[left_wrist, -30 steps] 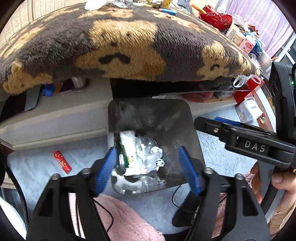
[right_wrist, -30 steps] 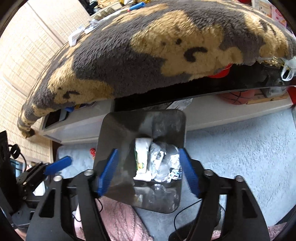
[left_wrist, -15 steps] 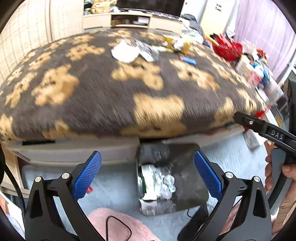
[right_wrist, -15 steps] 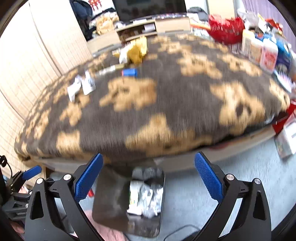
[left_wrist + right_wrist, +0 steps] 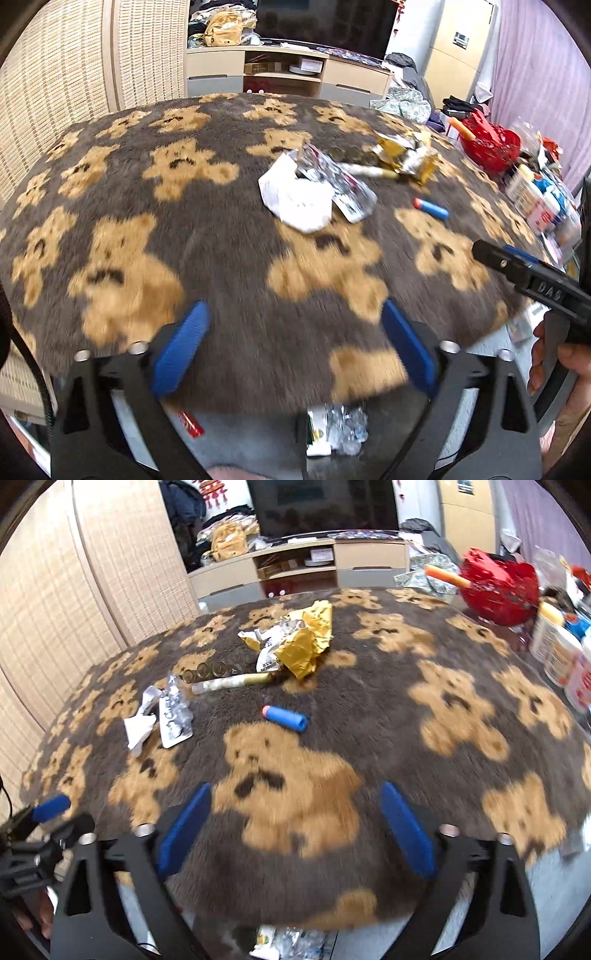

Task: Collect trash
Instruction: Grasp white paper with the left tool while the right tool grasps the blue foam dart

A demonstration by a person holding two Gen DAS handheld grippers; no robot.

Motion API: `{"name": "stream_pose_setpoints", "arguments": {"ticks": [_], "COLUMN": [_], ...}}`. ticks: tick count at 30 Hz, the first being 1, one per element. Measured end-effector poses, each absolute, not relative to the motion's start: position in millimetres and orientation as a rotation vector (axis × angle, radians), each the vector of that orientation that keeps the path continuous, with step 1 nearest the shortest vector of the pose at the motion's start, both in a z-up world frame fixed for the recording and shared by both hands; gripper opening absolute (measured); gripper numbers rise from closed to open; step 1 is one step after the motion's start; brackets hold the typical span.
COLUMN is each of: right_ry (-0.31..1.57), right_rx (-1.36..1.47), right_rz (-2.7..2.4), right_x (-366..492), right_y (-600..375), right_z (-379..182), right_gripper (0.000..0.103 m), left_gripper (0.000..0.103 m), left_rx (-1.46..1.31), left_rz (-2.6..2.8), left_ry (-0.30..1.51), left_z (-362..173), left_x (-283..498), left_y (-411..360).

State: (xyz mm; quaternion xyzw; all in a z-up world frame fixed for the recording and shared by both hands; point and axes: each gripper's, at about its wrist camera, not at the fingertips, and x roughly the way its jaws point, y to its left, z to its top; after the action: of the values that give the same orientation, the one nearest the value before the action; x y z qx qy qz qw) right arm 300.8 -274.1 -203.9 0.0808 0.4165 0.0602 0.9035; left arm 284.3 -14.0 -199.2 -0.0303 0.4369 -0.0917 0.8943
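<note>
Your left gripper is spread wide, blue pads far apart, nothing between them and nothing touching them. It hangs above the near edge of the bear-print blanket. Your right gripper matches it: jaws fully apart, pads bare, poised over the same near edge. In the left view your right gripper pokes in from the right side, your hand wrapped on its handle; in the right view the blue tip of your left one shows low at the left.

The trash sits out on the blanket, well ahead of both pairs of jaws. There's a crumpled white paper with a silver foil wrapper lying against it and partly over it. Beyond them lies a crumpled gold wrapper, and just in front of that a long pale tube lying flat. A blue foam dart lies alone, nearer to you than the gold wrapper, apart from everything else.

Below the blanket's edge, between your left fingers, you can see the bin on the floor with white and silvery scraps already in it. A red wrapper lies on the pale carpet left of it. At the far right of the table stands a red basket among bottles.
</note>
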Motion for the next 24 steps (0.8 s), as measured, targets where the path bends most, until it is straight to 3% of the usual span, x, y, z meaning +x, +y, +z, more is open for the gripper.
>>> {"name": "stream_pose_setpoints", "arguments": {"ticks": [2, 18, 22, 24], "right_ry": [0.866, 0.875, 0.875, 0.872], "right_rx": [0.158, 0.111, 0.087, 0.075], "right_rz": [0.135, 0.139, 0.128, 0.126], "right_x": [313.9, 371.2, 379.3, 377.8], "right_y": [-270.8, -260.3, -255.8, -253.6], "right_z": [-208.8, -231.3, -231.6, -231.7], "right_gripper": [0.077, 0.068, 0.057, 0.050], "left_gripper": [0.073, 0.072, 0.071, 0.061], "left_rx": [-0.066, -0.032, -0.025, -0.005], "left_rz": [-0.180, -0.163, -0.161, -0.148], "left_ry": [0.921, 0.943, 0.947, 0.939], "left_z": [-205.0, -225.5, -227.4, -227.7], "left_x": [300.7, 385.3, 397.0, 399.0], "left_y": [-14.3, -33.5, -34.1, -34.5]}}
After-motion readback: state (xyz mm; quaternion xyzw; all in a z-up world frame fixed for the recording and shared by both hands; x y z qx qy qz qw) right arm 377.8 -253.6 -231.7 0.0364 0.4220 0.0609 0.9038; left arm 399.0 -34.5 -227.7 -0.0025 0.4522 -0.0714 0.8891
